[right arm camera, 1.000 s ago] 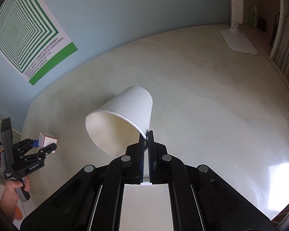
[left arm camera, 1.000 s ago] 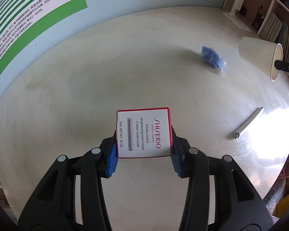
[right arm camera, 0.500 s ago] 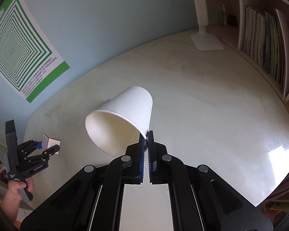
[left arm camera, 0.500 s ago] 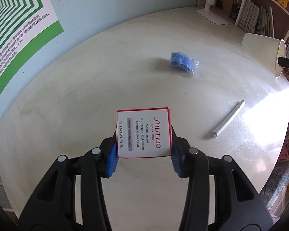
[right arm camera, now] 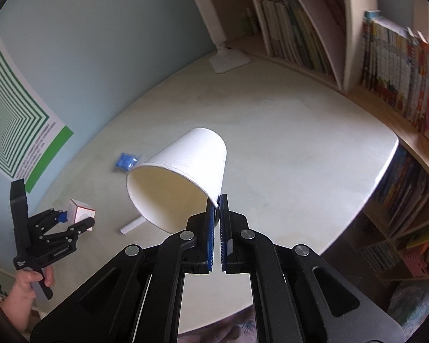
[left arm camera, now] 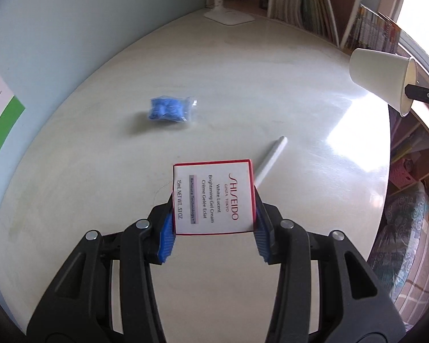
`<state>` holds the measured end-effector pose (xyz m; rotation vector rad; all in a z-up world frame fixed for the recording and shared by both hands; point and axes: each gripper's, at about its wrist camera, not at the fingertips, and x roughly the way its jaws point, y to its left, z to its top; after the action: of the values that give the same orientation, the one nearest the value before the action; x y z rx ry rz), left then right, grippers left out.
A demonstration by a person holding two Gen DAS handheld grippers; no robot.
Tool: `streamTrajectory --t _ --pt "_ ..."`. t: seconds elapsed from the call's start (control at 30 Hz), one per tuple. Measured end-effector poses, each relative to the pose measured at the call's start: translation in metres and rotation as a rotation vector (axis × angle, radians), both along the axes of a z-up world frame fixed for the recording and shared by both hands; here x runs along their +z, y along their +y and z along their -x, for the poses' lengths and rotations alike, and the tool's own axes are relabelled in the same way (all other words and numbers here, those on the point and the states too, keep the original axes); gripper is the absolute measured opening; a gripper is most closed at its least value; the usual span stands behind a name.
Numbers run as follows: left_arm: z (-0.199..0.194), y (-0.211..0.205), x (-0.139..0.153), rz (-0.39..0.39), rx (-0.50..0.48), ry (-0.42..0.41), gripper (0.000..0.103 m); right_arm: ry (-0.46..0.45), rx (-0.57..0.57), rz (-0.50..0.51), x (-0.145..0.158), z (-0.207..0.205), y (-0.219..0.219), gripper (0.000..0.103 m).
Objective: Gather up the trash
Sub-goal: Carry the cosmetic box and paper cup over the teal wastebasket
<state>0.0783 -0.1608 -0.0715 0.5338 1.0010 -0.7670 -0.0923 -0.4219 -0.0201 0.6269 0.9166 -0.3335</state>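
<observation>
Clamping the light, crushable box by its flat sides above the worktop, the left gripper needs little force, while the right gripper's nearly closed jaws pinch the flimsy cup by its rim.

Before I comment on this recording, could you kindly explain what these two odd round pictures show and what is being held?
No robot here: a person holds a two-finger gripper in each hand, and a fisheye camera on each looks along its fingers.

In the left wrist view, the left gripper is shut on a small Shiseido cream box.

In the right wrist view, the right gripper pinches the rim of a tilted white paper cup; the left gripper is at lower left.

Still lying on the pale table: a blue packet in clear wrap and a white stick. A lamp base and bookshelves stand behind.
</observation>
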Motion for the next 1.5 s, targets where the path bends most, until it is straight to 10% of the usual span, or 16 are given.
streamTrajectory --t 0.47,0.87,1.5 --pt "0.13 -0.116 -0.011 -0.011 -0.426 0.027 0.043 0.026 -0.399 -0.054 -0.014 0.197 -0.008 0.004" --pt "0.297 -0.219 -0.072 -0.098 -0.751 0.124 0.043 0.101 -0.647 -0.258 -0.085 0.365 -0.018 0.004" --pt "0.415 -0.305 -0.204 -0.304 -0.904 0.251 0.044 0.142 -0.679 -0.522 -0.212 0.448 -0.064 0.009"
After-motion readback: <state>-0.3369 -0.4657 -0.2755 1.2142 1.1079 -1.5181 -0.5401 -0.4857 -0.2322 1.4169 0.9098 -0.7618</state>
